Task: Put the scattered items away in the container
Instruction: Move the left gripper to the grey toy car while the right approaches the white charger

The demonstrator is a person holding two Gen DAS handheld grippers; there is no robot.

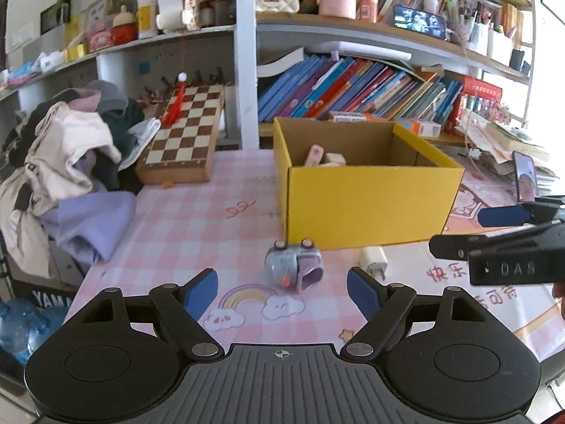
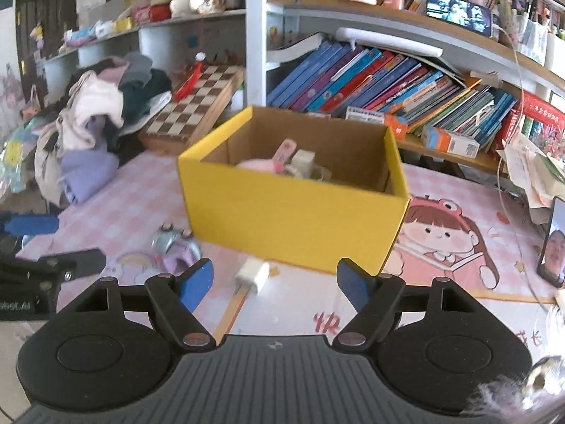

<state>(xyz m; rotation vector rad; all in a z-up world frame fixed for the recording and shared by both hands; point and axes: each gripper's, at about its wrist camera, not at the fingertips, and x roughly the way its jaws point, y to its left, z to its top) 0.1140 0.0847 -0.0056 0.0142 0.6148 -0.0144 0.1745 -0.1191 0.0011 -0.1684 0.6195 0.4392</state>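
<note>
A yellow cardboard box [image 1: 367, 205] [image 2: 293, 212] stands on the pink checked tablecloth with several small items inside. In front of it lie a small grey-and-purple toy [image 1: 295, 265] [image 2: 176, 247] and a white charger plug [image 1: 375, 260] [image 2: 252, 274]. My left gripper [image 1: 282, 288] is open, its blue pads either side of the toy and just short of it. My right gripper [image 2: 273, 282] is open too, with the plug just ahead between its pads. In the left wrist view the right gripper's fingers [image 1: 455, 247] reach in from the right edge.
A pile of clothes [image 1: 70, 162] [image 2: 91, 134] covers the table's left side. A folded chessboard [image 1: 183, 134] [image 2: 190, 106] leans behind it. Shelves of books [image 1: 353, 88] run along the back. A phone [image 2: 552, 243] stands at the right near stacked papers [image 1: 501, 141].
</note>
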